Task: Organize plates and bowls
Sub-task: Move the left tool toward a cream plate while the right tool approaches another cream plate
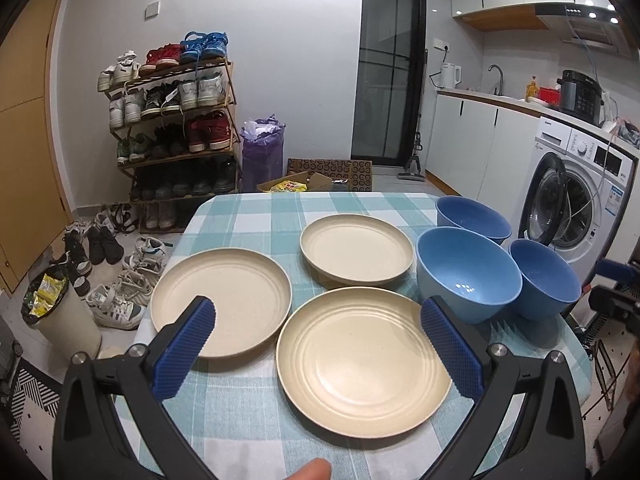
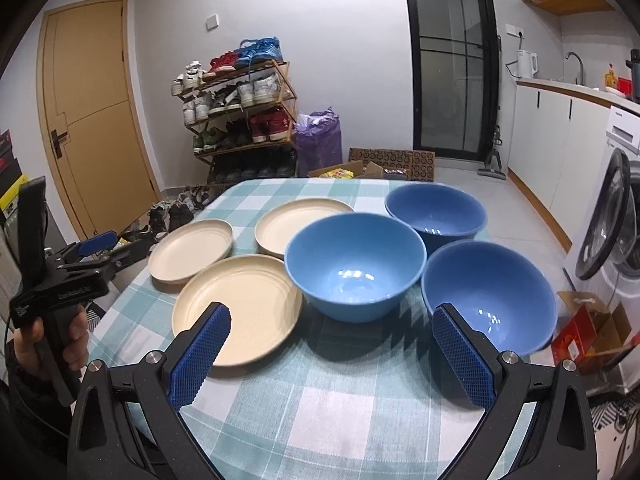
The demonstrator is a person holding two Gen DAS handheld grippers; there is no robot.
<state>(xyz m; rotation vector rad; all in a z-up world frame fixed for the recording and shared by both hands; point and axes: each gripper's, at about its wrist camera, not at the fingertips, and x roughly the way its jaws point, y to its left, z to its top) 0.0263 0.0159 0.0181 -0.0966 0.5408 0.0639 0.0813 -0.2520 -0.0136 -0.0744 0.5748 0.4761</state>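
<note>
Three round cream plates (image 1: pixel 362 360) lie flat, face up, in a triangle on the left half of the checked tabletop (image 1: pixel 248 412), each ringed with faint concentric grooves. Three blue bowls (image 2: pixel 354 266) stand upright, mouths up, clustered just to their right. The left gripper (image 1: pixel 318 324) hovers above the nearest plate, jaws wide apart. The right gripper (image 2: pixel 332 330) hangs between that plate and the nearest bowl, jaws likewise apart, holding nothing.

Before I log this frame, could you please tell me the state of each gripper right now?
Left gripper: open, holding nothing, above the cream plates.
Right gripper: open, holding nothing, facing the blue bowls.
</note>
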